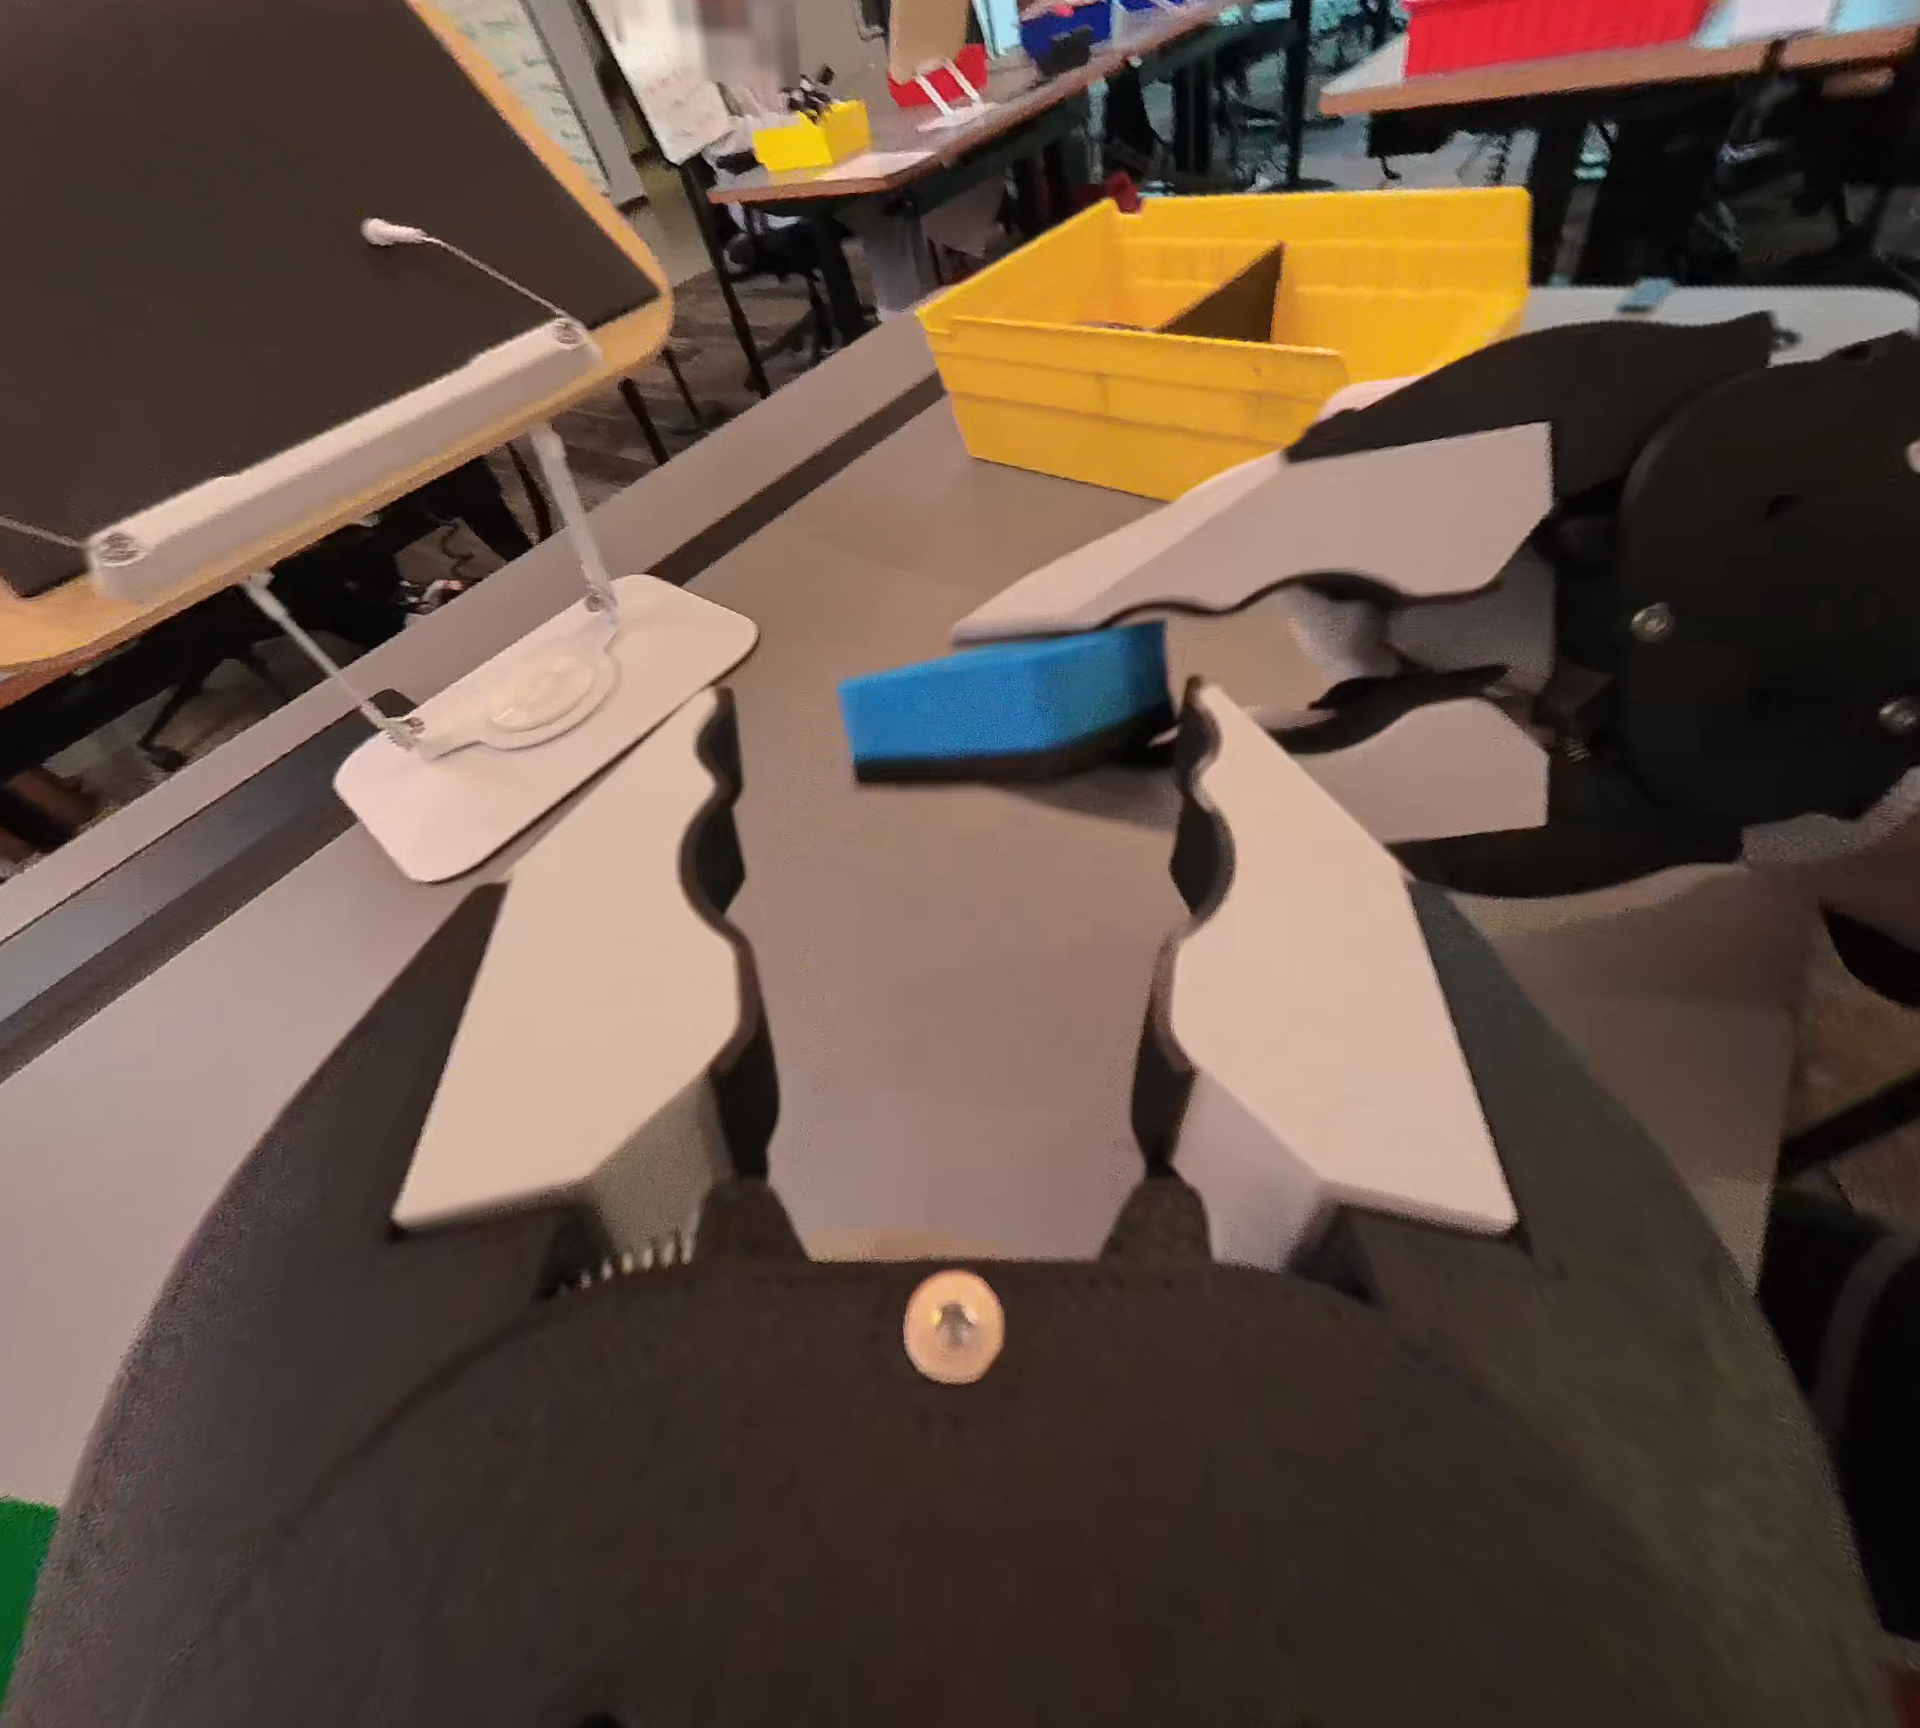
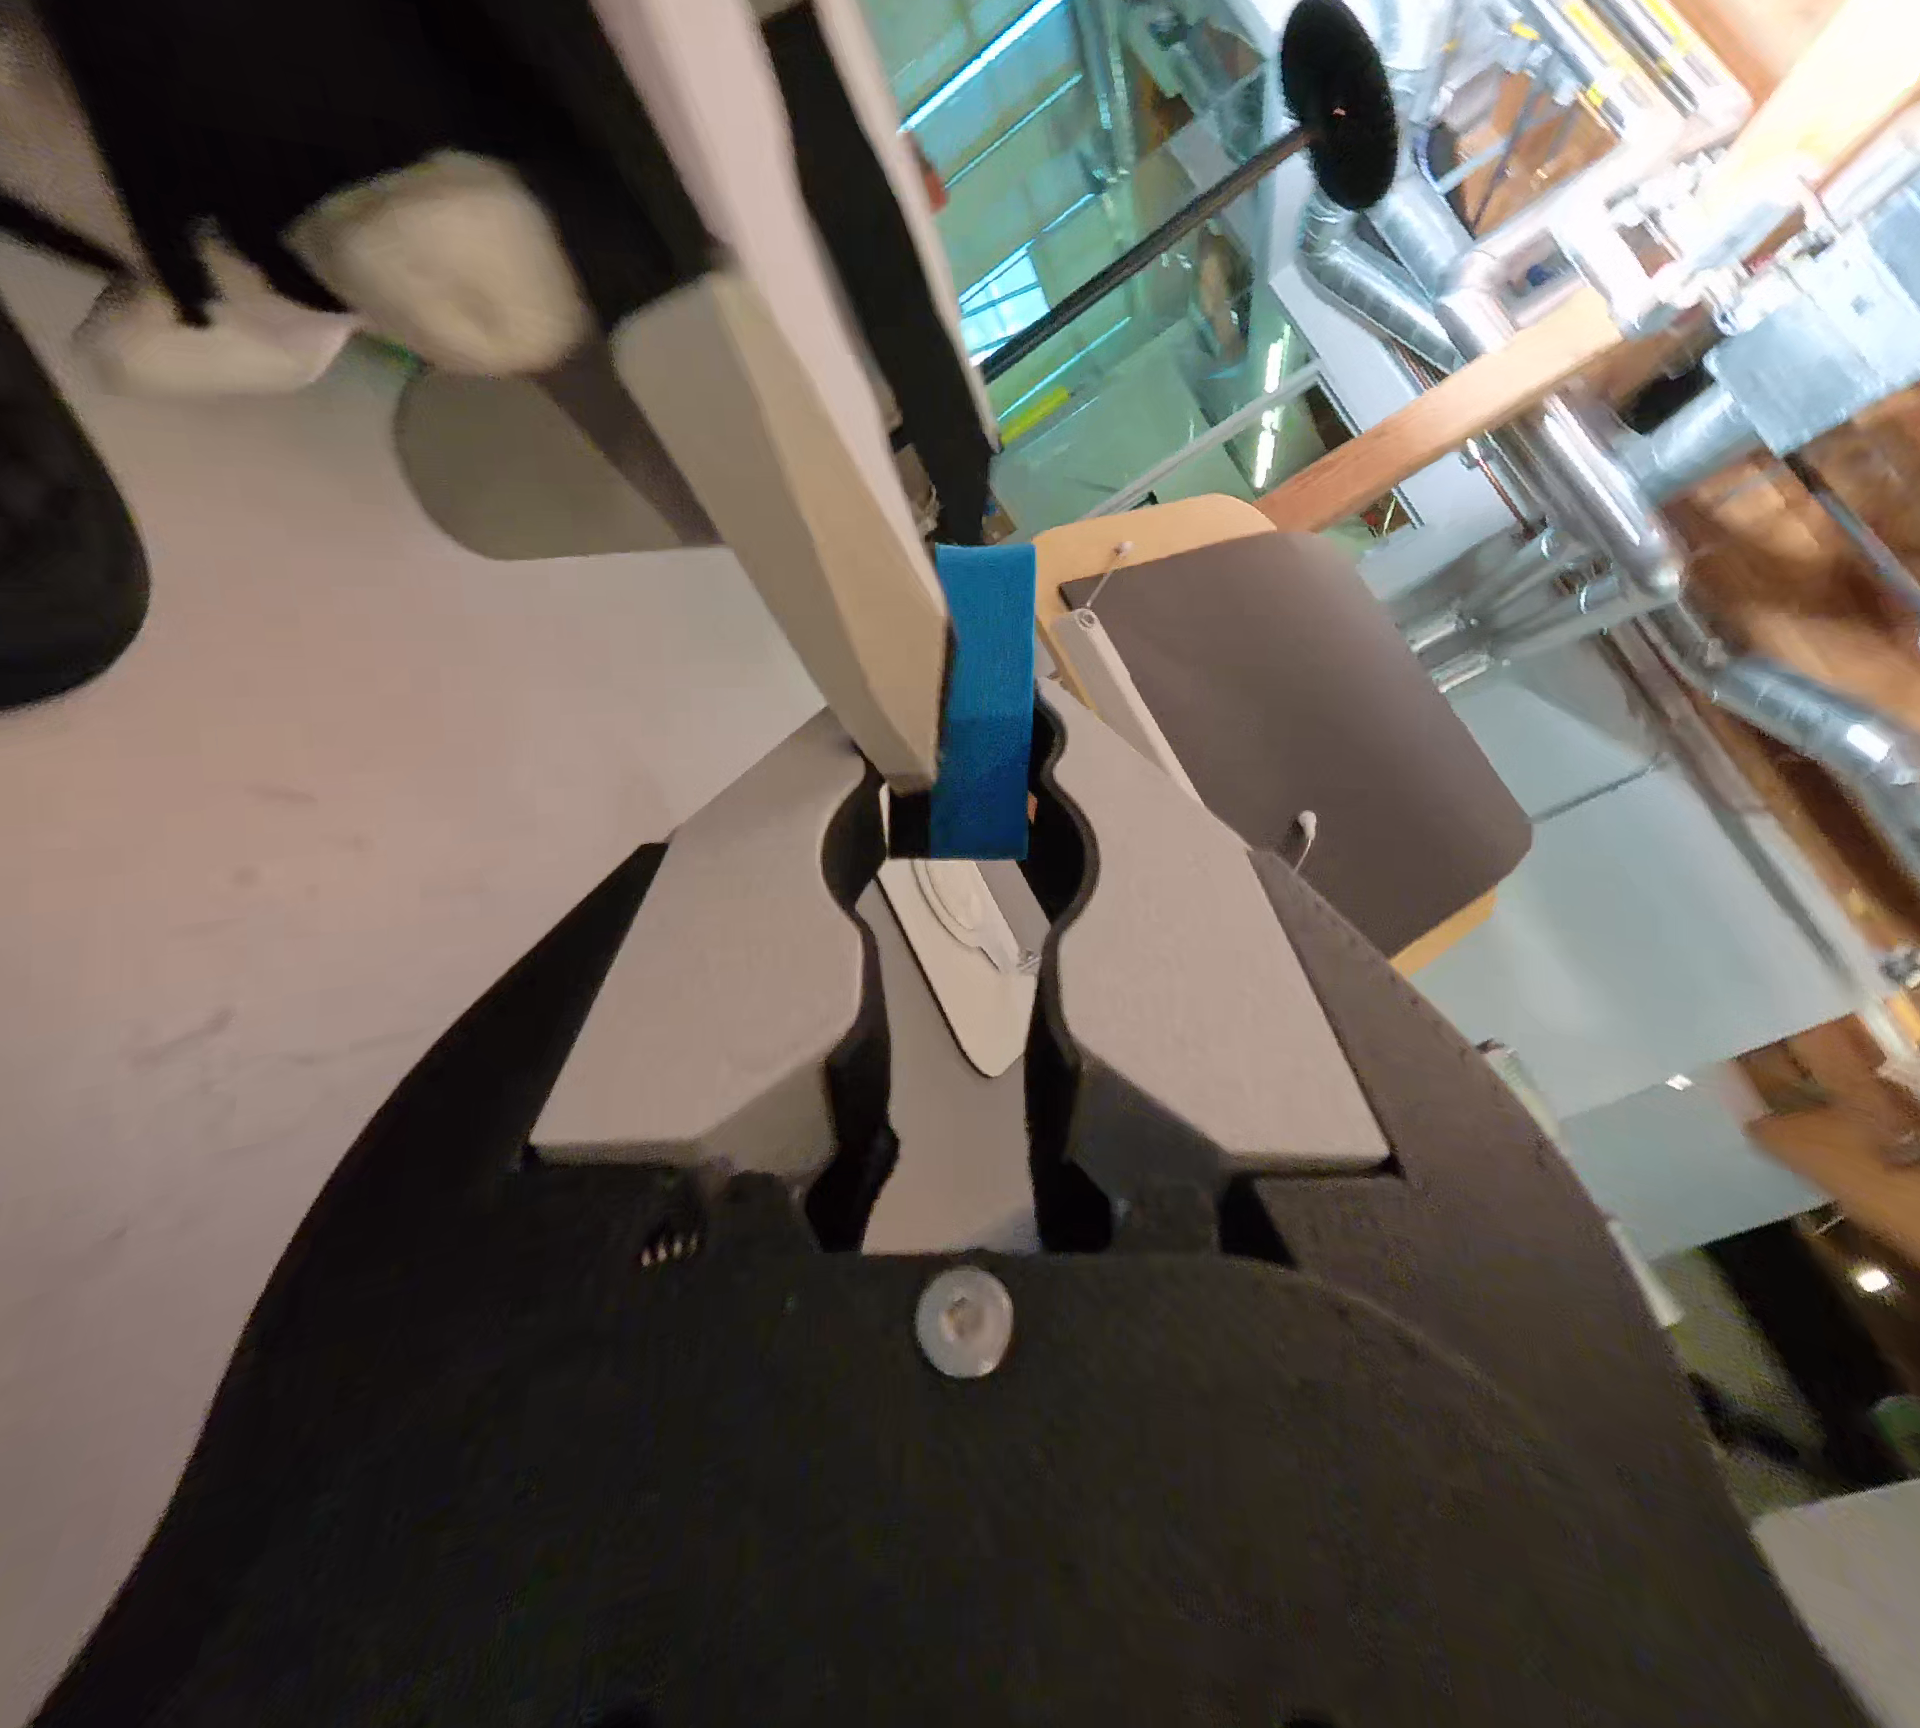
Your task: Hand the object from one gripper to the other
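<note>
The left gripper [image 1: 951,743] is seen with its jaws spread wide and nothing held between them; its right fingertip [image 1: 1210,733] sits just beside the near end of the blue sponge [image 1: 1003,704], w/ grey table [image 1: 935,951] visible through the gap. The right gripper [image 2: 956,785] is closed onto that sponge — its grey fingers [image 2: 1164,940] are pressed against the block's two faces, tips pinching the near end. In the left wrist view the right gripper [image 1: 1049,681] comes in from the right, turned on its side, its upper finger lying over the sponge's blue top; the lower finger is mostly hidden behind the left gripper's finger. The sponge is blue w/ a black layer on one side, and is held in the air above the table, approx. level, pointing left.

In the right wrist view the left gripper's finger [image 2: 831,598] is seen reaching down beside the sponge's black side; whether contact is made cannot be told.

Farther out: a white stand [image 1: 551,722] carrying a dark tilted board [image 1: 260,203] at the left of the table, and a yellow bin [image 1: 1195,348] w/ a dark divider behind the sponge — well apart from it. Red bins [image 1: 1558,5] sit on tables beyond.
</note>
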Demonstrator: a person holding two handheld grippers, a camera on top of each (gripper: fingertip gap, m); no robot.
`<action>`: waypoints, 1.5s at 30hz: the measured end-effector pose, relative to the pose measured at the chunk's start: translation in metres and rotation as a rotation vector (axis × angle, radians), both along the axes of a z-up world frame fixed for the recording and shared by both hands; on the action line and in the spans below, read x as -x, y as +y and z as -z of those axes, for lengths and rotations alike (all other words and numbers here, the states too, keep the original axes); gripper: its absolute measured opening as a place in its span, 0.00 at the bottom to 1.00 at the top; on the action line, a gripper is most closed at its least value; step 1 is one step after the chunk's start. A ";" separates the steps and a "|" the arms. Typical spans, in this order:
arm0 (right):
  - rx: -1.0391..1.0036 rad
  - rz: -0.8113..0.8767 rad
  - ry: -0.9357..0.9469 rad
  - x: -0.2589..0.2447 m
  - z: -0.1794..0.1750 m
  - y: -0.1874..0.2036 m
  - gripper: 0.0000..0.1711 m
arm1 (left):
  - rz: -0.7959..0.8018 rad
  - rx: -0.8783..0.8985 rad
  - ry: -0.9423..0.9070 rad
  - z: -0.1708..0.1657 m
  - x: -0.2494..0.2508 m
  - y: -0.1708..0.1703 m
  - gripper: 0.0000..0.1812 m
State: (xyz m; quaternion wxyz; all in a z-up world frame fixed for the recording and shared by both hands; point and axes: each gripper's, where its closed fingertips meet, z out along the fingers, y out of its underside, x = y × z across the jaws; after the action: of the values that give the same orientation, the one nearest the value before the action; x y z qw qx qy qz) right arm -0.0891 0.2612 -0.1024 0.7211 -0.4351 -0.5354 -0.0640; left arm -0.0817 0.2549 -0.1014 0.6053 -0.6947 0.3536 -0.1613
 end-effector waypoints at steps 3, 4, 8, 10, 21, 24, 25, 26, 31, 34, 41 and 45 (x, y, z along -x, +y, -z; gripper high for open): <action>0.030 0.024 0.219 -0.017 -0.019 0.005 0.11 | 0.020 0.038 -0.159 -0.010 0.000 0.003 0.52; 0.035 0.035 0.271 -0.022 -0.022 0.005 0.12 | 0.045 0.058 -0.206 -0.010 -0.005 0.002 0.52; 0.037 0.048 0.415 -0.033 -0.028 0.001 0.11 | 0.093 0.080 -0.337 -0.010 -0.018 0.002 0.55; 0.036 0.037 0.436 -0.033 -0.028 -0.002 0.12 | 0.111 0.079 -0.405 -0.012 -0.025 0.001 0.53; 0.024 -0.061 0.457 -0.023 -0.032 -0.023 0.12 | 0.269 -0.011 -0.655 -0.036 -0.045 -0.019 0.32; 0.047 -0.098 0.445 -0.023 -0.032 -0.024 0.25 | 0.230 -0.039 -0.613 -0.039 -0.040 -0.018 0.31; 0.052 -0.123 0.421 -0.023 -0.032 -0.026 0.34 | 0.216 -0.044 -0.594 -0.041 -0.035 -0.017 0.31; 0.068 -0.159 0.384 -0.022 -0.031 -0.028 0.43 | 0.208 -0.052 -0.563 -0.042 -0.030 -0.016 0.31; 0.260 -0.301 0.229 -0.029 -0.024 -0.041 0.44 | 0.149 -0.223 -0.125 -0.036 -0.016 -0.020 0.31; 0.063 -0.235 0.004 -0.036 -0.016 -0.048 0.49 | 0.203 -0.203 0.191 -0.010 -0.022 -0.031 0.31; -0.255 -0.189 -0.214 -0.012 -0.011 -0.073 0.62 | 0.716 0.294 -0.024 -0.001 -0.037 -0.078 0.31; -0.273 -0.213 -0.254 0.002 0.001 -0.079 0.42 | 0.887 0.428 -0.061 0.001 -0.038 -0.092 0.31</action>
State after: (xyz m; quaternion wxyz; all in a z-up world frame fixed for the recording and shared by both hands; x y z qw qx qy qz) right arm -0.0909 0.1826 -0.1038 0.7026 -0.2629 -0.6514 -0.1137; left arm -0.0440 0.1626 -0.1027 0.3321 -0.5811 0.5560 -0.4928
